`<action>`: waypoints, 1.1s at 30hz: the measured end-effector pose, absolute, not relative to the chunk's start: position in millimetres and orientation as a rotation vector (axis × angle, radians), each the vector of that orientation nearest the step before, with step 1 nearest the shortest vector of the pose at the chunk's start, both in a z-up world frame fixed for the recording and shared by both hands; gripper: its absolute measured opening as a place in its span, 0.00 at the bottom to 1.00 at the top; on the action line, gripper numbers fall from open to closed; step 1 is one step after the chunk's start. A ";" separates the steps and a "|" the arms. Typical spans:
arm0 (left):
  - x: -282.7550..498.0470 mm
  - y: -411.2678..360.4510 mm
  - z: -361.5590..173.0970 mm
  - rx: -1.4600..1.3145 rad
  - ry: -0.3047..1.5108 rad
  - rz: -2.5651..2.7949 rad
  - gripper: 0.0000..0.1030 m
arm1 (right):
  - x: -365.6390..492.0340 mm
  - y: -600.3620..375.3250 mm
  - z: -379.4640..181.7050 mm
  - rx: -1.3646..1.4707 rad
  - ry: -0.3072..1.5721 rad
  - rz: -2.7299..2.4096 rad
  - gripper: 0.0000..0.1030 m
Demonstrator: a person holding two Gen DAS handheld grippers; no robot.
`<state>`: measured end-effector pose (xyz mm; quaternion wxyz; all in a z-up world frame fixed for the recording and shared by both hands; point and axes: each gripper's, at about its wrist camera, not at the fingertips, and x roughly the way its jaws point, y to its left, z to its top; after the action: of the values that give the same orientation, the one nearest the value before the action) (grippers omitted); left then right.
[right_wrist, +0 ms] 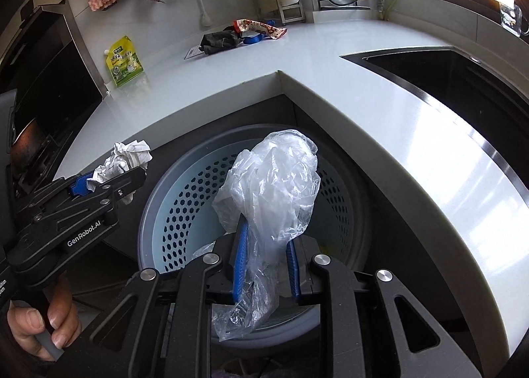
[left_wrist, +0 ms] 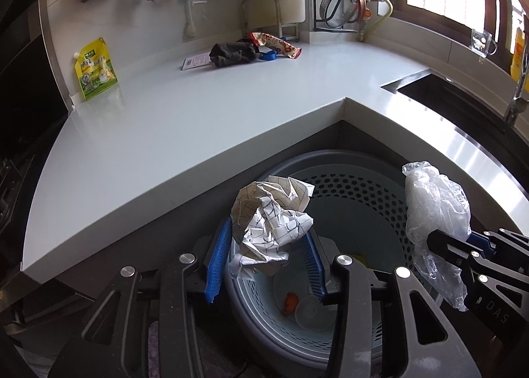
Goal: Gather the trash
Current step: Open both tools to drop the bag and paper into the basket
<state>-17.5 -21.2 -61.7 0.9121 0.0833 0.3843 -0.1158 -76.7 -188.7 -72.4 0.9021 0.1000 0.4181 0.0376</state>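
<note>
L gripper [left_wrist: 264,262]: hovering over the bin w/ crumpled grid paper [left_wrist: 271,222] sitting between its blue fingers [left_wrist: 216,265]; fingers standing apart, left pad touching the wad, right pad looking just clear of it, so grip is looking loose at best.
Hand [right_wrist: 36,331]: person's hand wrapping the L gripper's handle, low at left of the R wrist view.
Bin [left_wrist: 347,179]: round grey-rimmed bin w/ perforated pale-blue liner, sitting on the floor in the counter's inner corner, right under both grippers; an orange scrap [left_wrist: 290,302] and a clear round lid-like piece lying at its bottom.
R gripper [right_wrist: 266,265]: hanging over the bin too, clear plastic bag [right_wrist: 274,186] standing up between its fingers; fingers a bit apart, bag filling the gap and drooping below them; whether pads are pressing it, can't tell.
Counter [left_wrist: 148,133]: white L-shaped top wrapping the bin.
Yellow-green pouch [left_wrist: 95,69]: leaning on the wall at the counter's far left edge.
Dark cloth [left_wrist: 233,53]: lying near the counter's back edge, w/ a red-white wrapper [left_wrist: 276,44] and a blue item just beside it, a card at its left.
Sink [right_wrist: 439,77]: dark basin sunk into the counter's right arm.
</note>
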 end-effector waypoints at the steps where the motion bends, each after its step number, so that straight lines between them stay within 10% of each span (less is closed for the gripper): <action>1: -17.2 -21.0 -62.3 0.168 0.796 -0.240 0.45 | -77.0 -189.4 -72.4 0.207 0.863 0.075 0.28; 5: -17.0 -19.6 -62.1 0.155 0.803 -0.244 0.61 | -80.2 -192.1 -67.7 0.203 0.838 0.057 0.51; 11: -19.7 -19.8 -58.1 0.155 0.787 -0.241 0.71 | -84.1 -197.8 -62.0 0.213 0.817 0.042 0.59; 33: -20.2 -8.2 -46.2 0.133 0.771 -0.192 0.76 | -89.7 -201.9 -54.9 0.238 0.762 0.064 0.63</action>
<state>-20.2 -8.2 -46.2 0.9200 0.0649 0.3749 -0.0936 -89.7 -201.9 -54.9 0.9209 0.1158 0.3708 0.0312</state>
